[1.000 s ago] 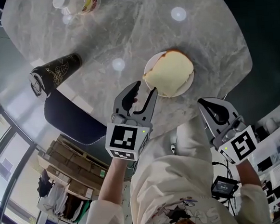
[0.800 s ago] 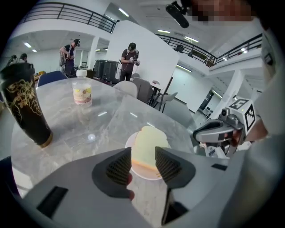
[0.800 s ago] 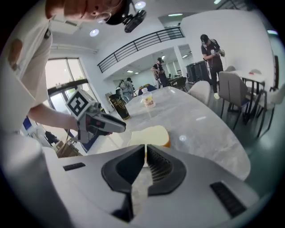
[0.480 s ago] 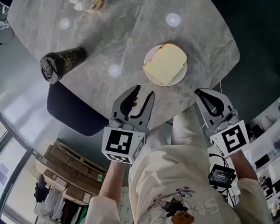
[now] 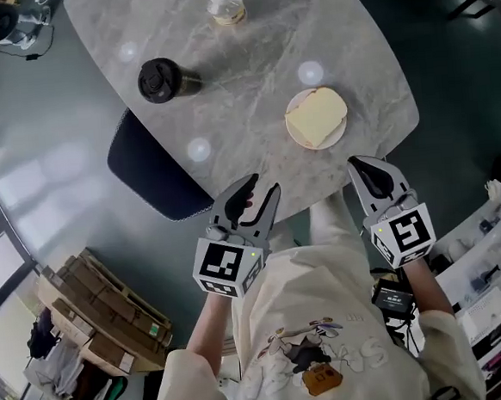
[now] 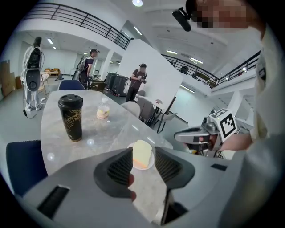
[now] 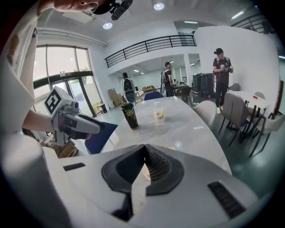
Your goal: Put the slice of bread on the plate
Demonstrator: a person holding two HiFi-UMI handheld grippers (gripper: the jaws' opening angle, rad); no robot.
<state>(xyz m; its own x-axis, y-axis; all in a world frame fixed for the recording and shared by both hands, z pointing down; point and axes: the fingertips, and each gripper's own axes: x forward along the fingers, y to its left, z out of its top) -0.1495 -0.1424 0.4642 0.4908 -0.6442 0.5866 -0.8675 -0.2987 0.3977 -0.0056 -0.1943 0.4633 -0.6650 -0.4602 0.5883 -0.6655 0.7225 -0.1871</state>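
A pale slice of bread (image 5: 317,116) lies on a small white plate (image 5: 296,136) near the front right edge of the grey marble table (image 5: 249,74). My left gripper (image 5: 262,185) hovers off the table's front edge, short of the plate. Its jaws are closing, still wide apart, with nothing between them. In the left gripper view, the bread (image 6: 141,152) shows far beyond the gap of the left gripper (image 6: 143,156). My right gripper (image 5: 358,164) hangs right of the left one, its jaws together and empty. The right gripper (image 7: 144,149) hides most of the plate in its own view.
A black cup with gold print (image 5: 159,79) stands at the table's left. A small bottle (image 5: 224,5) stands at the far side. A dark blue chair (image 5: 153,172) is tucked at the left edge. Stacked cardboard boxes (image 5: 95,310) sit on the floor. People stand in the background (image 6: 136,82).
Both grippers have lifted up and drawn back from the table. The head view has risen, so the table looks smaller. The bread has stayed on the plate.
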